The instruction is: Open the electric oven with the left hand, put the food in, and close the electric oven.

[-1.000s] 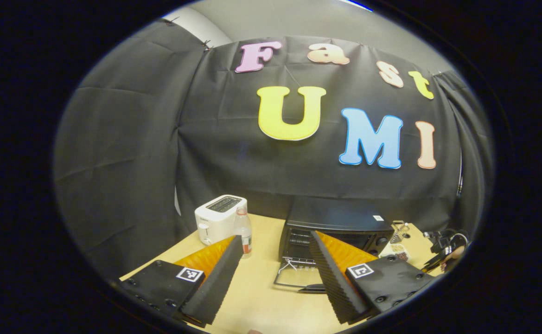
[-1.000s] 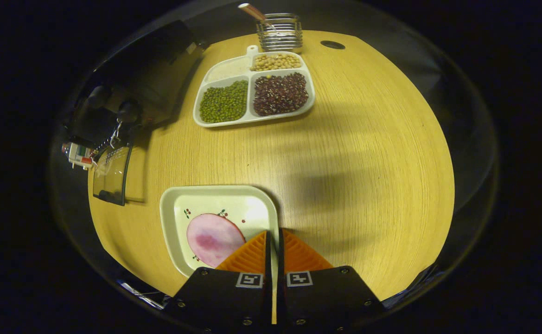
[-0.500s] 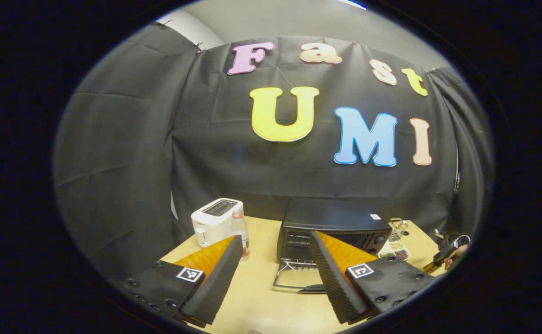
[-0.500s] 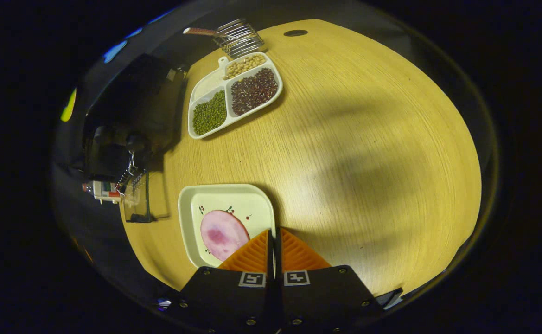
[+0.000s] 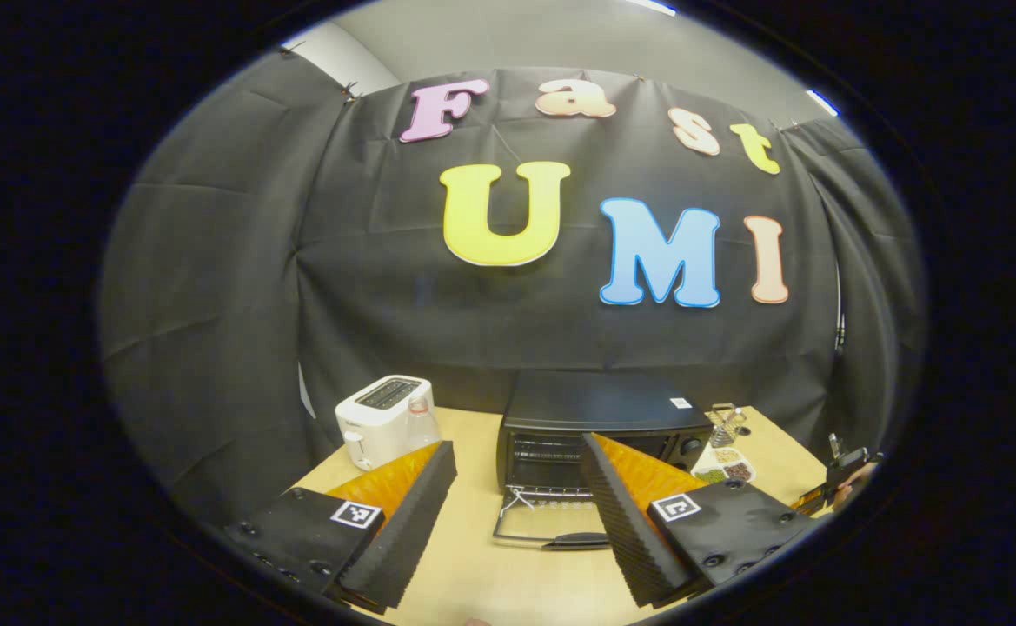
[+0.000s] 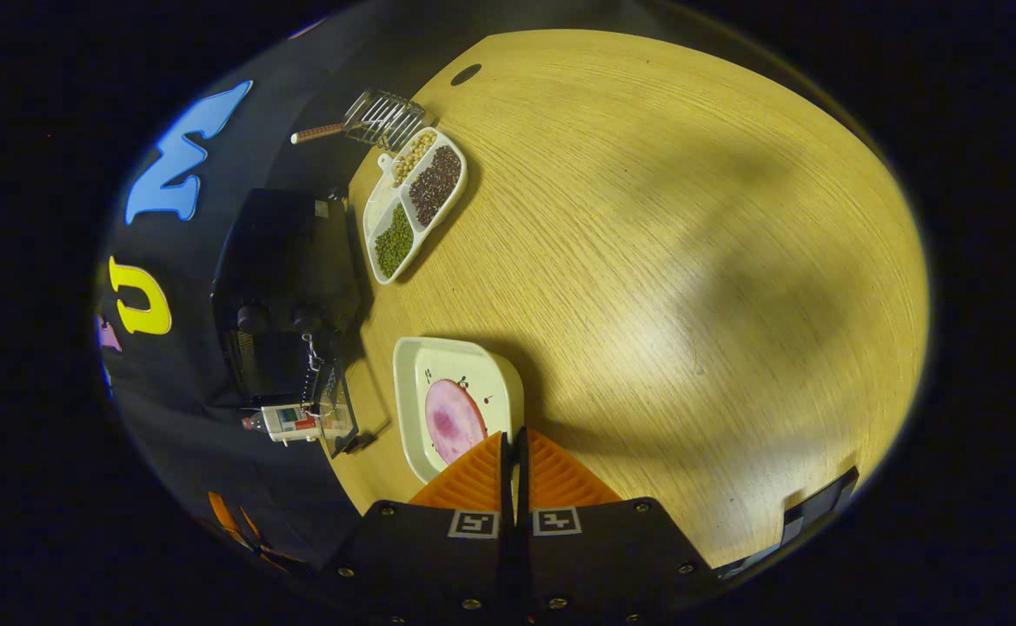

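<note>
Black cloth hangs behind a pale wooden surface (image 6: 647, 217) on which the electric oven (image 5: 605, 426) stands at the far edge, its door (image 5: 542, 527) dropped flat toward me. I hold my left claw (image 5: 516, 513) raised and level, well back from the oven, fingers spread wide with nothing between them; the door lies in the gap between the fingers. A white toaster (image 5: 377, 417) stands at the far left with a clear bottle (image 5: 421, 424) just beside it. My right claw (image 6: 514, 461) looks steeply down on the surface, its fingers pinched nearly together on the rim of the cream plate (image 6: 425, 374), which carries the food, a round pink slice of ham (image 6: 454, 421). The plate sits just right of the open door in the right gripper view. Far along the surface lie a divided tray (image 6: 412, 209) of beans and a wire rack (image 6: 381, 117).

Compared with a second ago, my left claw's view has slid so the oven sits more to the centre, and my right claw has swung so the plate looks narrower and closer to the oven.

My right claw's fingers cover the near rim of the plate. Inside the oven I make out only dim rack bars. At the far right of the left gripper view, the other claw is a small, dark shape, cut off.
</note>
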A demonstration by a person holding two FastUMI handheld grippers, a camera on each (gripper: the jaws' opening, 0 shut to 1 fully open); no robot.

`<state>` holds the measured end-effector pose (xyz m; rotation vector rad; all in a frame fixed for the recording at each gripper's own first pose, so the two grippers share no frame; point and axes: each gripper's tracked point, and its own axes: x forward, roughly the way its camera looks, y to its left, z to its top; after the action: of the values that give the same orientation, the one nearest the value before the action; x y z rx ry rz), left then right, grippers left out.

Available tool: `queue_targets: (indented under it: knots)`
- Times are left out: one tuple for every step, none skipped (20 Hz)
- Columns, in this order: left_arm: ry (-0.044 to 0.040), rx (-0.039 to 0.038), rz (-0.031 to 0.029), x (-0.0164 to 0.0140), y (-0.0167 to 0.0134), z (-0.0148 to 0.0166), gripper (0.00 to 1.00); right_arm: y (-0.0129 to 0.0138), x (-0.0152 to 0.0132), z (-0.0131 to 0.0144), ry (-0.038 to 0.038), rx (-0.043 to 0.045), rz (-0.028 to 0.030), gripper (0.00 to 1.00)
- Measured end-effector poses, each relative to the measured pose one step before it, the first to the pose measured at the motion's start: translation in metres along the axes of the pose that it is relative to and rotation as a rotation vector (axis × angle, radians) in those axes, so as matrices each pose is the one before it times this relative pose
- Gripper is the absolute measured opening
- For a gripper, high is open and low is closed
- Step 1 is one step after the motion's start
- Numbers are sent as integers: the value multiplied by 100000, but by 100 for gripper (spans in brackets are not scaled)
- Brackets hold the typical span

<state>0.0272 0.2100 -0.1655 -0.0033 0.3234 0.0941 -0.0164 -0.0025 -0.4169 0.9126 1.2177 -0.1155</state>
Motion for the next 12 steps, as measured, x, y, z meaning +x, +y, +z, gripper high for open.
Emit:
queue_targets:
  knots:
    - [-39, 106, -952, 150, -269, 70, 93, 171, -81, -309, -562, 835, 1543, 0]
    - [-272, 168, -849, 110, -219, 43, 95, 274, -344, -167, -1059, 953, 2084, 0]
    - [-213, 117, -707, 159, -213, 120, 98, 447, -306, -289, -791, 1246, 2732, 0]
    - [-186, -8, -795, 94, -127, 71, 100, 488, -233, -161, -905, 1501, 3017, 0]
    - [-250, -72, -830, 198, -241, 195, 100, 482, -318, -340, -601, 1470, 2749, 0]
    - [-135, 19, -839, 163, -174, 128, 100, 678, -274, -323, -625, 1362, 3029, 0]
    - [-115, 88, -721, 95, -251, 176, 100, 571, -298, -483, -296, 1248, 2832, 0]
    - [-236, 104, -685, 100, -79, 15, 97, 676, -241, -350, -302, 1566, 2944, 0]
    - [-402, 72, -584, -42, -86, 251, 97, 849, -16, -310, -355, 1421, 2768, 0]
    - [-814, 27, -594, 77, -98, 325, 100, 887, -88, -358, -484, 1566, 2880, 0]
    - [-1117, -25, -883, 65, -173, 387, 96, 784, 47, -454, -195, 1333, 1916, 0]
    - [-1311, -243, -1040, -323, -139, 467, 93, 678, 97, -378, -834, 872, 1505, 0]
